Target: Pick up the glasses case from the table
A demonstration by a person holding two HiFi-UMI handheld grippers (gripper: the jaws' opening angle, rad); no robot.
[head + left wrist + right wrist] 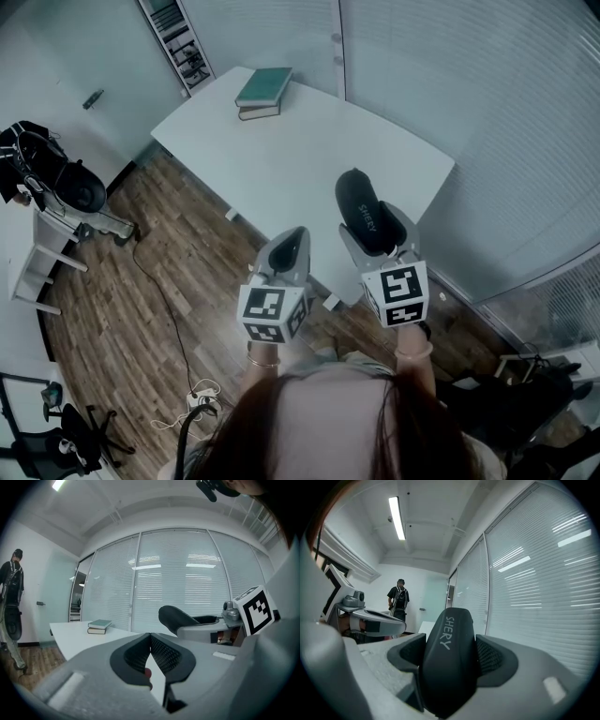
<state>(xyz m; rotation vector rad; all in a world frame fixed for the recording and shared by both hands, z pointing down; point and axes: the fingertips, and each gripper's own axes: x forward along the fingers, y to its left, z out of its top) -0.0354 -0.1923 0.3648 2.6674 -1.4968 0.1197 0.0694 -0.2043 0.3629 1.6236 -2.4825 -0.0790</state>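
Slatted blinds behind glass walls closed off the far and right sides of the office, and a wooden floor ran under a white surface. Two stacked books lay at its far left corner. The right gripper was clamped on the glasses case, a black case with pale lettering that stood upright between the jaws. The case appeared to be held clear above the near right part of the surface, though the steep angle made that hard to judge. The left gripper hung just to the left of it, near the surface's near edge, with its jaws pressed together on nothing. A person in dark clothes stood far off by the left wall.
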